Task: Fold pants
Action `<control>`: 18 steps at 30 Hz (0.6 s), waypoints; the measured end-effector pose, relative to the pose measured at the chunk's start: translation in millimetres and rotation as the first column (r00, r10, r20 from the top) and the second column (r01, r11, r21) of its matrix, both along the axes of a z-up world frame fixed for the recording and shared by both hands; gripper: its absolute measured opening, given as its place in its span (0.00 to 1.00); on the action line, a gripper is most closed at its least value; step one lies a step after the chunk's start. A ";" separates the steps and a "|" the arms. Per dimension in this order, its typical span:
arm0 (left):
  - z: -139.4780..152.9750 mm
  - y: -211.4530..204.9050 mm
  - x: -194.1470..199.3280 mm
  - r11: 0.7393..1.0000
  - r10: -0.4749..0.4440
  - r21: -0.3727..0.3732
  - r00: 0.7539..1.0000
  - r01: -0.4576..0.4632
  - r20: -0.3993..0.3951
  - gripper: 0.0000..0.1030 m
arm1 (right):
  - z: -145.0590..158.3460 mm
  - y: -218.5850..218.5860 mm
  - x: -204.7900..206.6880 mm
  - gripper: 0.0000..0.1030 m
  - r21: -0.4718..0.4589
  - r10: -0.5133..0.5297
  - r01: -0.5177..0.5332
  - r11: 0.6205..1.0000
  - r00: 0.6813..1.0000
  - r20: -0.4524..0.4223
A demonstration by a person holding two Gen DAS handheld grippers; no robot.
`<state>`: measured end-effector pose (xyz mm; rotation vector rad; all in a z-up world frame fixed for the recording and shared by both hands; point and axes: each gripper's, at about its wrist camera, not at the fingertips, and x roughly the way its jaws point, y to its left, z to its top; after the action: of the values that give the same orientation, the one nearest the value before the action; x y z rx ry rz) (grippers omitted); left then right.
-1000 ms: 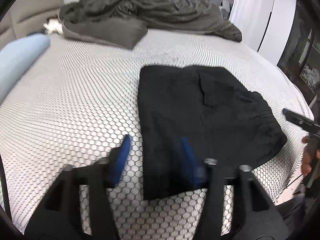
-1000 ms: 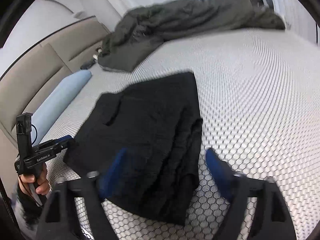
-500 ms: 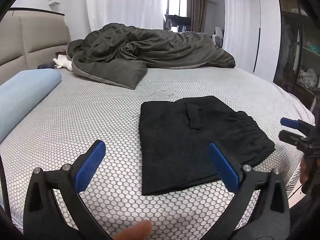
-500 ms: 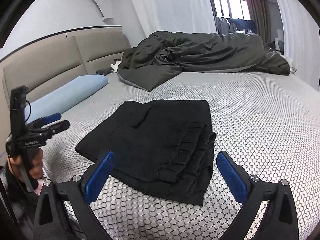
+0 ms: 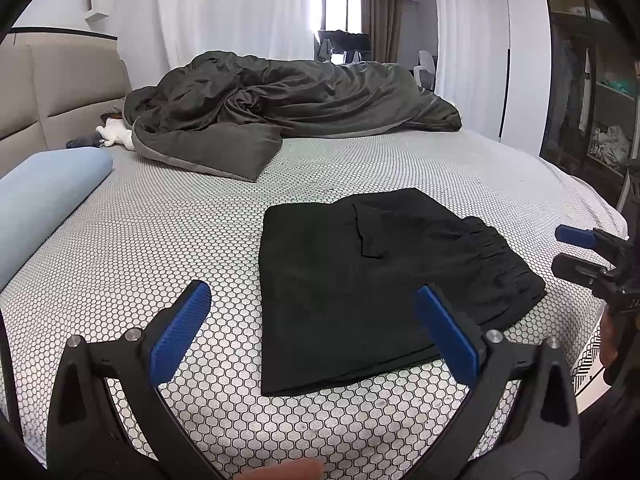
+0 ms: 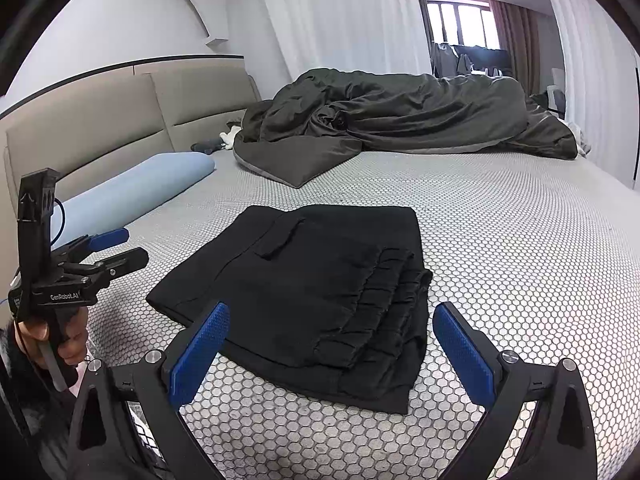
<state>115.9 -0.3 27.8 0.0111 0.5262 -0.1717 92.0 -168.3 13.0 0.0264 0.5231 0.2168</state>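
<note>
- Left wrist view: the black pants (image 5: pixel 372 280) lie folded into a compact rectangle on the bed (image 5: pixel 160 240), whose cover has a white-and-black honeycomb pattern.
- From this side the gathered waistband (image 5: pixel 496 256) faces right and a small pocket flap (image 5: pixel 366 236) sits on the top layer.
- The left tongs (image 5: pixel 316 320) are spread wide and empty, raised above the near edge of the bed; their blue pads (image 5: pixel 180 332) frame the near edge of the pants without touching the cloth.
- The right tongs (image 5: pixel 576 252) show at the right border, beyond the waistband end and apart from the fabric.
- Right wrist view: the right tongs (image 6: pixel 332 344) are spread wide too, holding nothing, with the stacked waistband folds (image 6: pixel 384 300) between their pads (image 6: pixel 200 352) and farther off.
- The left tongs (image 6: pixel 116 248) appear at the left of that view, gripped by a hand (image 6: pixel 52 340), off the pants' far side, with a gap between their two fingers.
- A crumpled dark grey duvet (image 6: pixel 400 120) lies across the far part of the bed, well apart from the pants.
- A light blue pillow (image 6: pixel 136 188) rests along the beige padded headboard (image 6: pixel 100 120).
- White curtains (image 5: pixel 232 12) hang behind the bed, with a window (image 5: pixel 336 4) beyond them.
</note>
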 end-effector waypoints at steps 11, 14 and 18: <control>-2.4 3.3 3.2 1.000 0.007 -0.001 1.000 -0.007 -0.008 1.00 | -0.1 7.5 2.6 1.00 0.001 0.008 -0.008 1.000 1.000 0.012; -2.3 3.9 2.8 1.000 0.006 -0.002 1.000 -0.006 -0.010 1.00 | 0.0 6.9 2.7 1.00 0.006 0.006 -0.006 1.000 1.000 0.015; -3.6 2.9 4.3 1.000 0.008 0.000 1.000 -0.008 -0.013 1.00 | 0.5 6.5 3.3 1.00 0.010 0.001 -0.001 1.000 1.000 0.020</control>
<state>120.2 2.6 24.2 0.0079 0.5388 -0.1644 95.3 -161.8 13.5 0.0334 0.5025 0.2204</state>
